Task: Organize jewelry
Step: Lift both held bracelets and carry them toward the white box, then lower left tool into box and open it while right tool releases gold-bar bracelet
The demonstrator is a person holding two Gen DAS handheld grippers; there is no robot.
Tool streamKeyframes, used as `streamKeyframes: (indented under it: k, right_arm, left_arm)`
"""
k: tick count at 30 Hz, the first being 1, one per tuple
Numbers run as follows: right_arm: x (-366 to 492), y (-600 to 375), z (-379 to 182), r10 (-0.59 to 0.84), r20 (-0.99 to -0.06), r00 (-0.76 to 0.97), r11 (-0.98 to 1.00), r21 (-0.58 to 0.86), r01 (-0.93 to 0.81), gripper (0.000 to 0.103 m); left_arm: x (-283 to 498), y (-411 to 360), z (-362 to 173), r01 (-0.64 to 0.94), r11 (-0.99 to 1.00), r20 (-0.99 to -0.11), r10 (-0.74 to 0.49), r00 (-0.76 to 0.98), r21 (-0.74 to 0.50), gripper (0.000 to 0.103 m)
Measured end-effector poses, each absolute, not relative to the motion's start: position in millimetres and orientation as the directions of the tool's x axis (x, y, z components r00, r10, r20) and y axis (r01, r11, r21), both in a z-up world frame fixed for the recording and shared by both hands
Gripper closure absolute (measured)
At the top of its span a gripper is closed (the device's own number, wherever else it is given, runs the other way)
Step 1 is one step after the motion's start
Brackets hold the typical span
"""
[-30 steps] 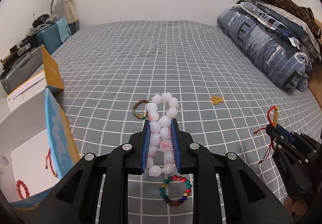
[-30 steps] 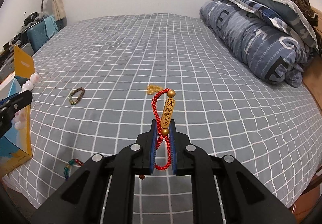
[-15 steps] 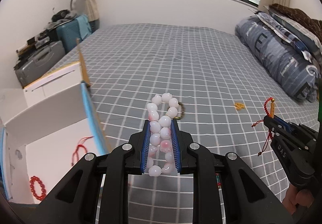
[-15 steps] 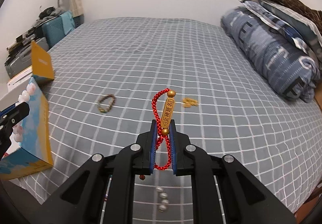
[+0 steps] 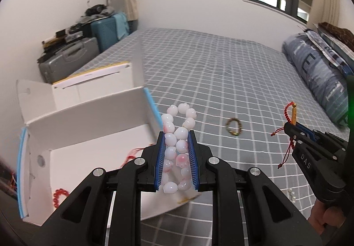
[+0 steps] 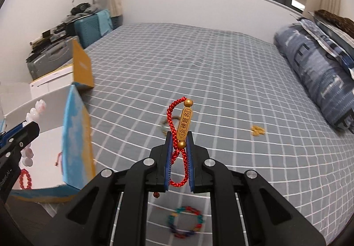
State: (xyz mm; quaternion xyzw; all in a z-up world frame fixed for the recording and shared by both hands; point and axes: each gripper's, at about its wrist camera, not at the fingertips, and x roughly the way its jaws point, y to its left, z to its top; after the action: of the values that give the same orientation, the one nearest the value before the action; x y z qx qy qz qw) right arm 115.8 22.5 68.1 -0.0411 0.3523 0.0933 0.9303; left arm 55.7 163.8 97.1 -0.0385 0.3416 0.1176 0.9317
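My left gripper (image 5: 176,135) is shut on a white and pink bead bracelet (image 5: 179,133), held above the near right corner of an open white box (image 5: 88,122) with blue edges. A red bead bracelet (image 5: 58,197) lies in the box. My right gripper (image 6: 179,135) is shut on a red cord bracelet with a gold tag (image 6: 184,123); it also shows in the left wrist view (image 5: 293,121). On the grey checked bed lie a brown bead bracelet (image 5: 233,127), a small gold piece (image 6: 257,130) and a multicoloured bead bracelet (image 6: 185,222).
A folded blue quilt (image 5: 320,69) lies along the bed's right side. Suitcases (image 5: 68,60) stand beyond the bed's left edge. Small white beads (image 5: 291,194) lie on the bed near the right gripper. The box's orange flap (image 6: 82,69) stands up.
Both grippers have swung left toward the box. The left gripper with the white bracelet is now over the box's corner. Both holds are unchanged.
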Motion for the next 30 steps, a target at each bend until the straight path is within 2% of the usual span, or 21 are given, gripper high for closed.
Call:
streamKeyframes:
  k: [17,30]
  right_arm:
    - [96,143,78,0.292,-0.641,0.710,0.925,0.001,-0.380,0.092]
    - [73,235,62,0.399,-0.675,0.621,0.835,-0.013,-0.550,0.092]
  left_arm:
    - [19,250,93,-0.444,0.896,-0.658,0.336,0.674,0.003,0.083]
    - [-13,313,71,-0.553,0.833,-0.707,0.387,0.592,-0.007,0.083]
